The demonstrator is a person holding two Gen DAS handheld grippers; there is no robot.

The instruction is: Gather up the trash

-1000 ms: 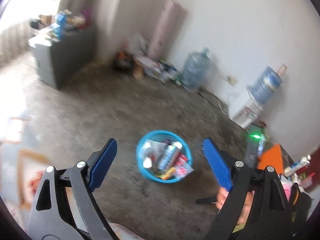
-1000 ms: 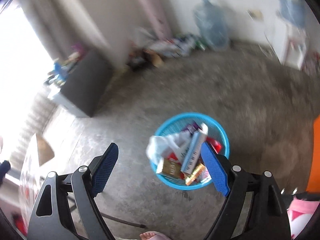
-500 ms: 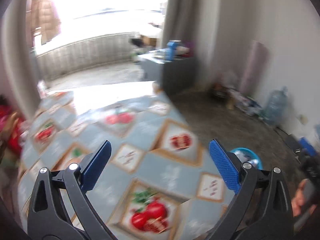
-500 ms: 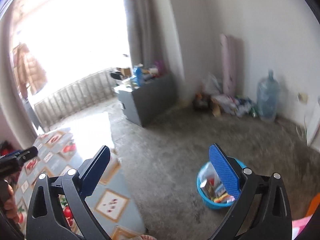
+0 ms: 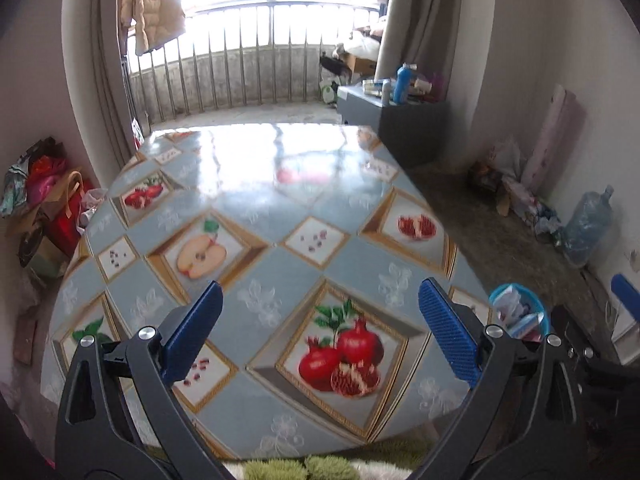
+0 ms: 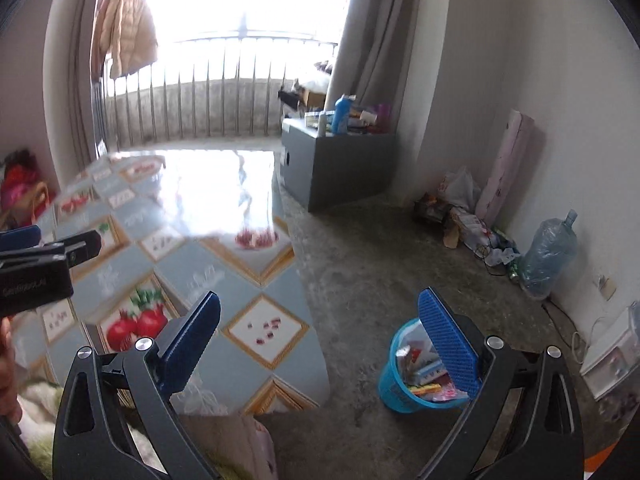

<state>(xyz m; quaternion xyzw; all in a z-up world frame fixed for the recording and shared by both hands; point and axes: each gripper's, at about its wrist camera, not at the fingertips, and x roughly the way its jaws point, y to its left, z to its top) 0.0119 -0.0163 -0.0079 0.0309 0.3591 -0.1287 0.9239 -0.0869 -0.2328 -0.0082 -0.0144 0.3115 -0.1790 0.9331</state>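
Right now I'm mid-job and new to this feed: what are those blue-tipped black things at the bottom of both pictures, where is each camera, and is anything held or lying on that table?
They are hand-held grippers, one in each of a person's hands; no robot arm is involved. Each picture comes from a fisheye camera mounted on a gripper, looking forward between its two blue fingers. The left gripper looks across the table, whose fruit-patterned cloth shows nothing lying on it. The right gripper looks past the table's edge to the concrete floor, where the blue trash basket stands, holding wrappers and cartons. Both grippers are open and hold nothing.
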